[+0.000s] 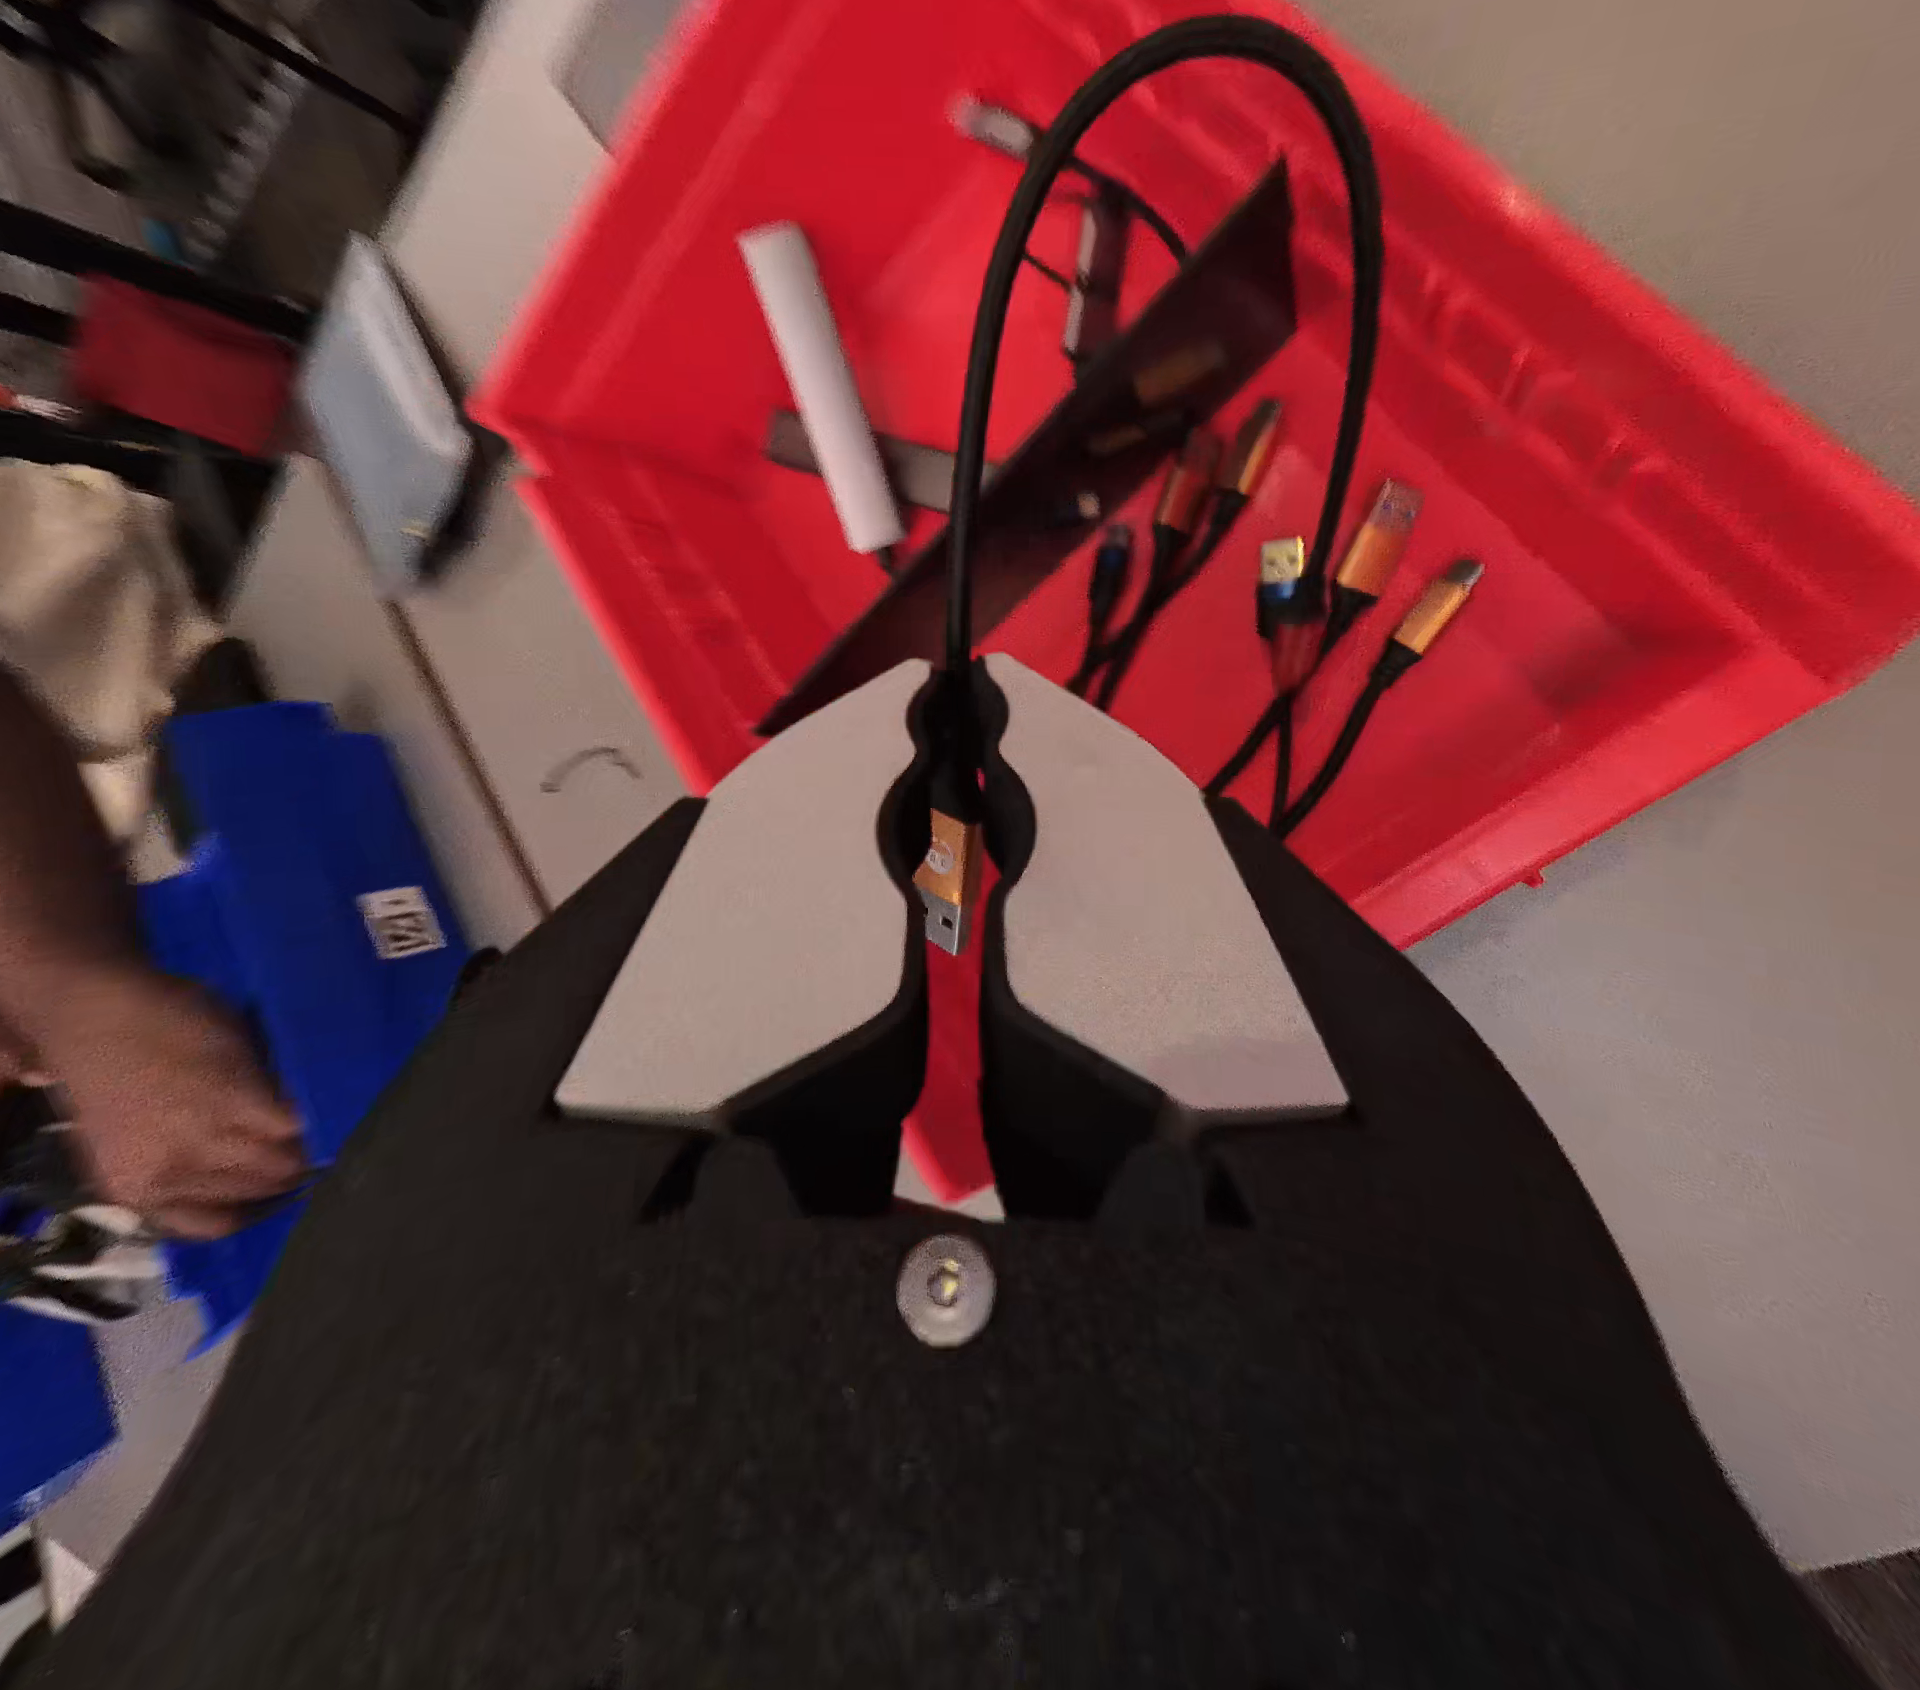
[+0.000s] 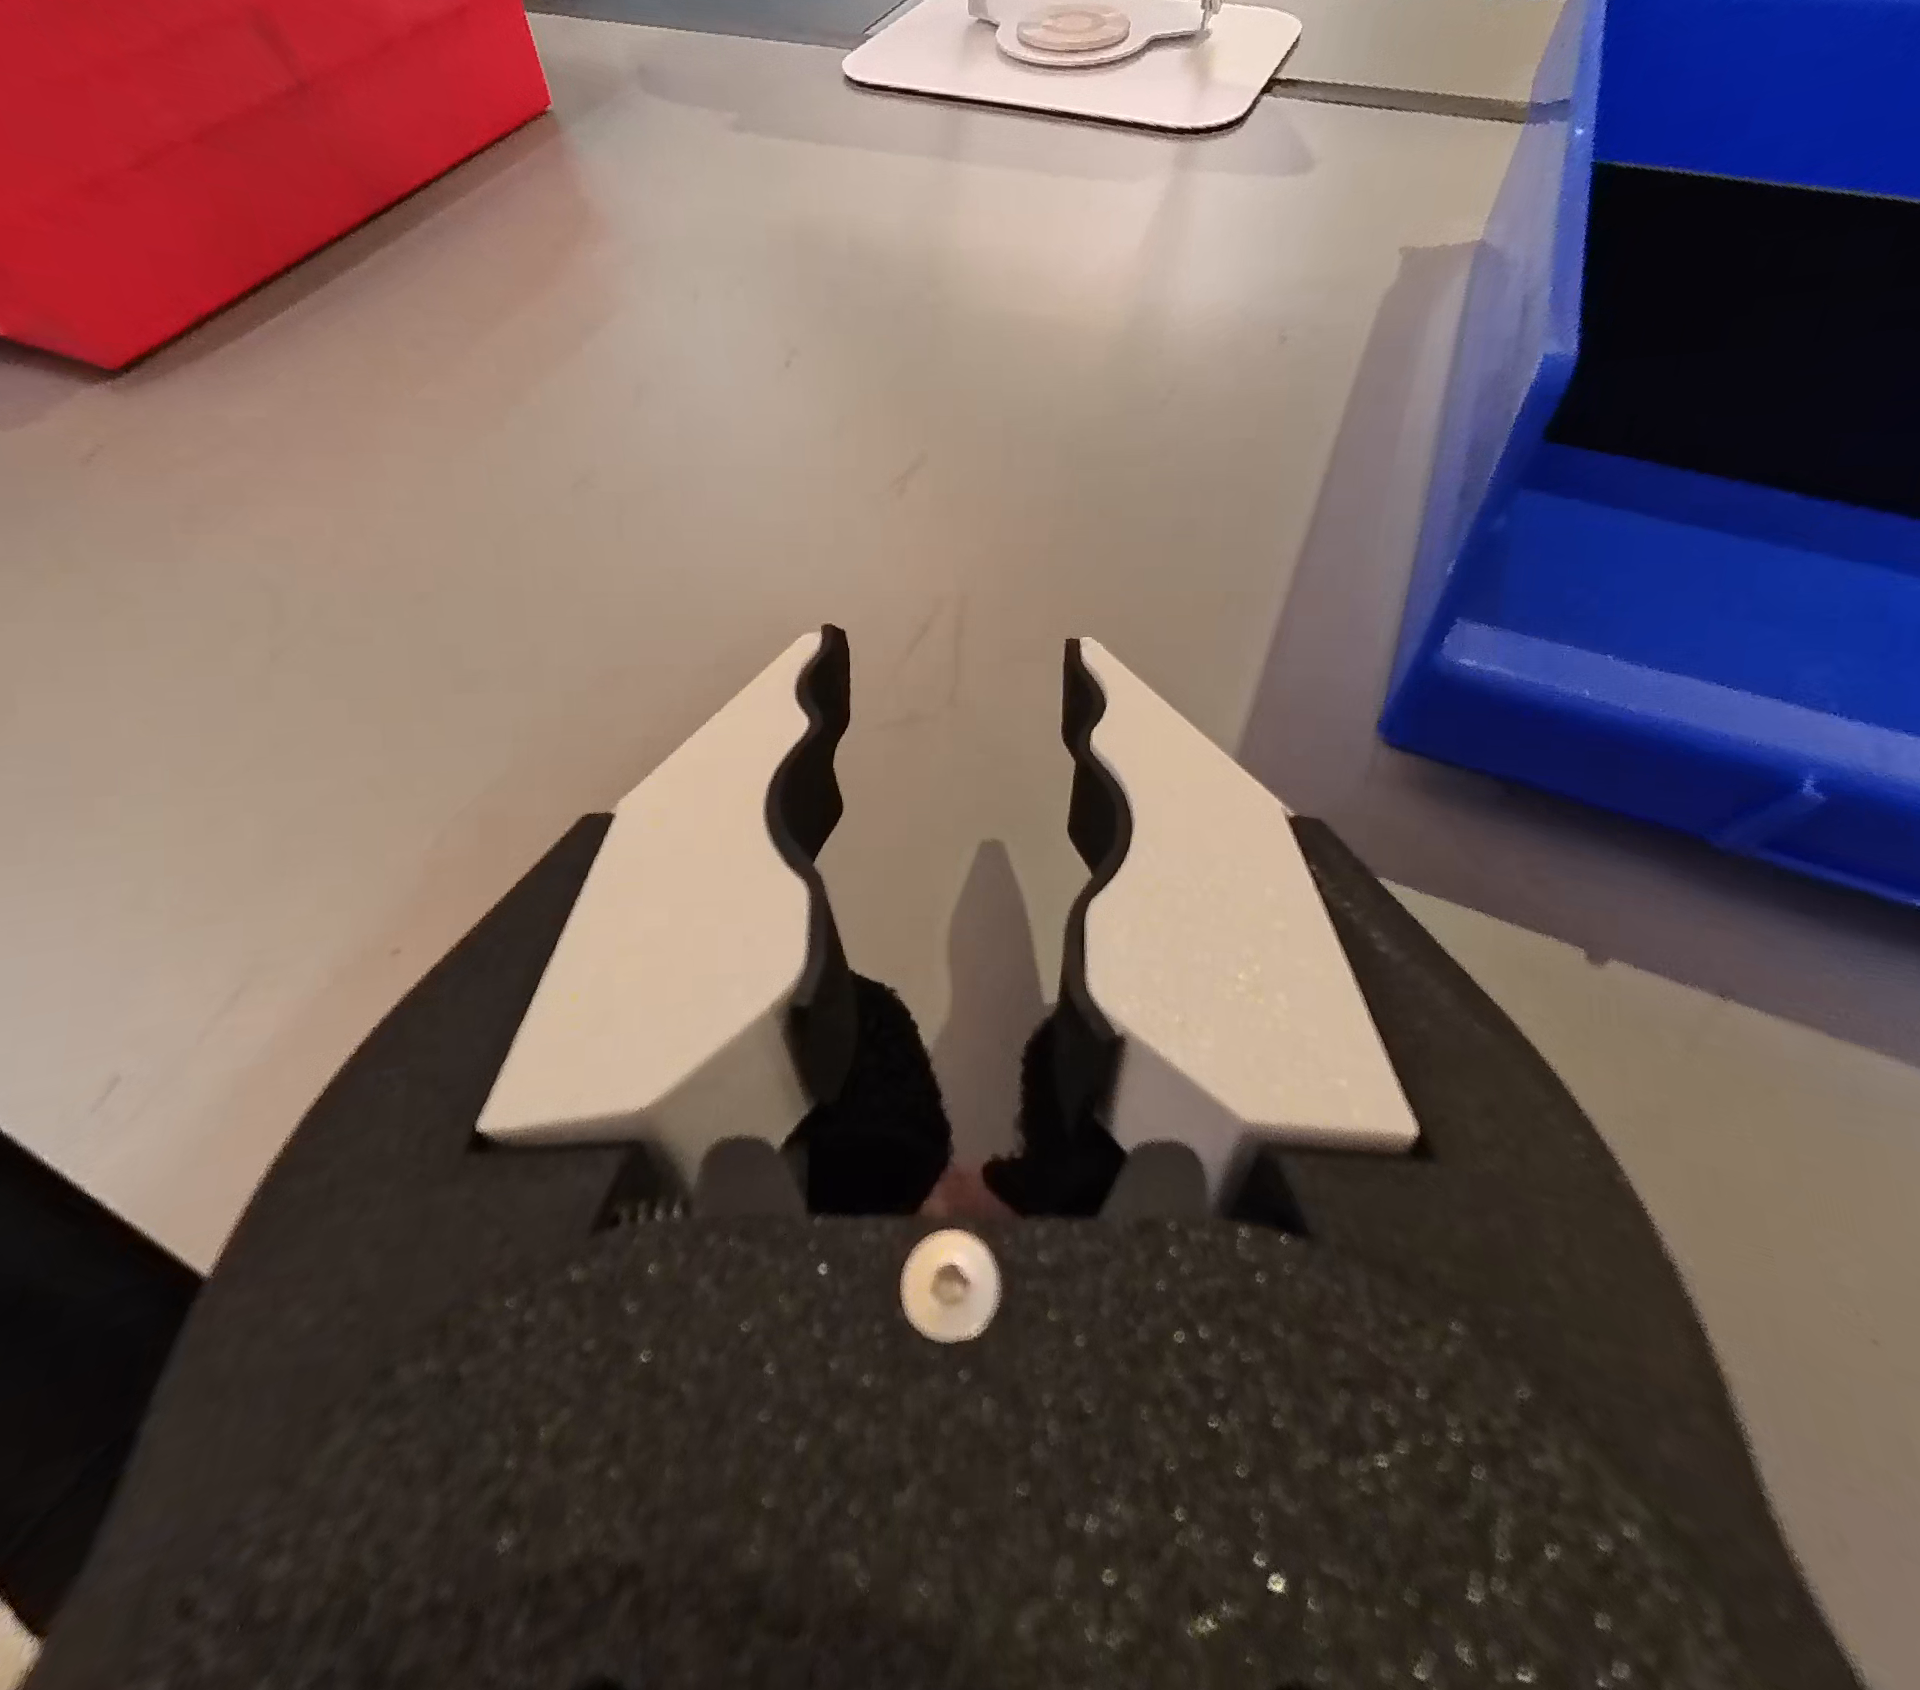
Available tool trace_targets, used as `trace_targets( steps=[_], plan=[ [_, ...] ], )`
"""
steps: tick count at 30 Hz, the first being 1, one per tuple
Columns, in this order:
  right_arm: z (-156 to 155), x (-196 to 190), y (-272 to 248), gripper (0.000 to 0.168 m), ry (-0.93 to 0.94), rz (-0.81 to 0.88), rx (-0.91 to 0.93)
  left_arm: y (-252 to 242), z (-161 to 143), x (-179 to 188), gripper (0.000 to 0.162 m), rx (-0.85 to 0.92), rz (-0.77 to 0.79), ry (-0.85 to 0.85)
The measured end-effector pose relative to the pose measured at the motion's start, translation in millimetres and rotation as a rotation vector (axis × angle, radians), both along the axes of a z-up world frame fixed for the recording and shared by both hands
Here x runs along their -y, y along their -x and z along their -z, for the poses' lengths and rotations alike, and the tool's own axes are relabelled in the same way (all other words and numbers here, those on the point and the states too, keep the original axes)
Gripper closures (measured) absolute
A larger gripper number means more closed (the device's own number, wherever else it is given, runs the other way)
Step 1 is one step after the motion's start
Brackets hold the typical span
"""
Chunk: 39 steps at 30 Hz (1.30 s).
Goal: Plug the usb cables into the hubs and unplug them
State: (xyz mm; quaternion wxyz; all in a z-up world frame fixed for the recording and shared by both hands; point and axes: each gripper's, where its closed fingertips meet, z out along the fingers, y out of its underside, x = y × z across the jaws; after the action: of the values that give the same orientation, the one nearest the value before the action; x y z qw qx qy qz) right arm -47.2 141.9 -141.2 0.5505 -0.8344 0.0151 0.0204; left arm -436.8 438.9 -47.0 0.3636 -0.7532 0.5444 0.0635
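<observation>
My left gripper (image 1: 958, 684) is shut on a black braided cable (image 1: 1049, 186), pinched just behind its orange plug (image 1: 948, 871), which points back toward the camera. The cable arches up over a red bin (image 1: 1621, 435) and runs down to a bundle of orange-tipped plugs (image 1: 1371, 544) on the bin floor. A black divider (image 1: 1164, 393) splits the bin. A white stick-shaped device (image 1: 821, 383) lies in the far compartment. My right gripper (image 2: 956, 653) is open and empty above a grey table (image 2: 623, 445), between the red bin (image 2: 239, 113) and a blue bin (image 2: 1704, 497).
A white stand base (image 2: 1070, 51) sits at the table's far edge. In the left wrist view a person's hand (image 1: 177, 1110) is at the lower left by blue bins (image 1: 301, 892). A grey flat device (image 1: 384, 414) stands left of the red bin. To reach the white stick-shaped device (image 1: 821, 383) in a straight line is about 15 centimetres for my left fingers, about 55 centimetres for my right.
</observation>
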Motion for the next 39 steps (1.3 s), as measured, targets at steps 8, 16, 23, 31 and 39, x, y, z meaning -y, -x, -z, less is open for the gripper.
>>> trace_targets(
  steps=[8, 16, 23, 31, 39],
  plan=[
    [0, 2, 0, 0.129, -0.003, 0.000, 0.001, -50, -125, 82, 0.158, 0.139, 0.293, -0.204],
    [-1, 2, 2, 0.129, -0.003, -0.006, 0.017, -170, -9, 200, 0.158, -0.070, 0.902, 0.112],
    [0, 3, 1, 0.129, -0.001, -0.004, 0.013, -243, 100, 227, 0.159, -0.264, 1.068, 0.252],
    [0, 8, -3, 0.129, -0.003, 0.003, -0.006, -277, 113, 248, 0.151, -0.047, 0.960, 0.317],
    [1, 9, -2, 0.129, 0.007, -0.008, 0.008, -152, -4, 152, 0.144, 0.348, 0.580, 0.311]
  ],
)
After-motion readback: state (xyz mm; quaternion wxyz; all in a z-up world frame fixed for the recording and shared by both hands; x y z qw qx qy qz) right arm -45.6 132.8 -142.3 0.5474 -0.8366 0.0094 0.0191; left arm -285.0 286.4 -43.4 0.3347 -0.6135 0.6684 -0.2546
